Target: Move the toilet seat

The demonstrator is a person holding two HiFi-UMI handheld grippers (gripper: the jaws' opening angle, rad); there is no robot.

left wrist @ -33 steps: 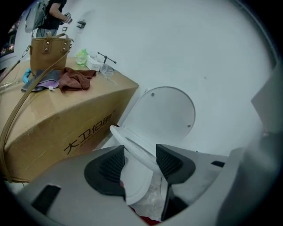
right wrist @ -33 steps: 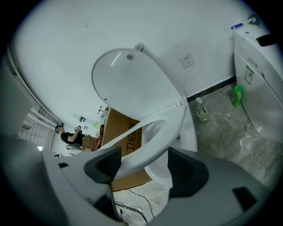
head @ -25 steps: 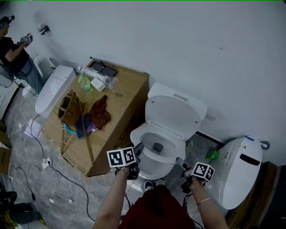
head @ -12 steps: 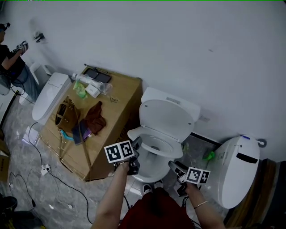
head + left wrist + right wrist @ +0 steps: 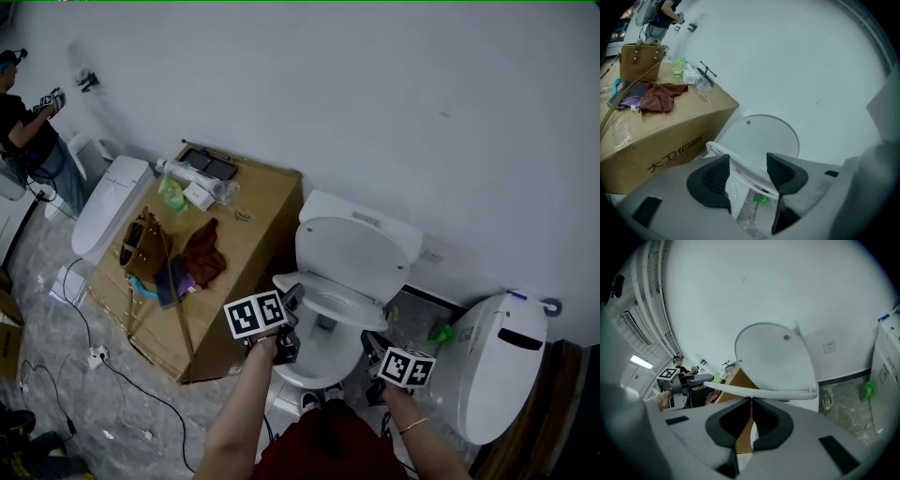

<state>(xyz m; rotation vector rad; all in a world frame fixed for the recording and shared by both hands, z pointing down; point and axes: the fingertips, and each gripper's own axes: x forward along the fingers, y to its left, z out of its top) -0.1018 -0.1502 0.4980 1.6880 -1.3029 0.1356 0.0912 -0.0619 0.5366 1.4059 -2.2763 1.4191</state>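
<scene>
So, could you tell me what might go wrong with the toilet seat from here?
The toilet seat sits half raised between the left gripper's jaws, which have just been opening and do not clamp it, so it could drop. The right gripper's jaws just closed empty below the rim, so it may slip off.

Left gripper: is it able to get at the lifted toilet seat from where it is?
Probably yes. The left gripper stands open with the rim of the toilet seat running between its jaws, and nothing else sits in that gap. The cardboard box is off to the side.
</scene>
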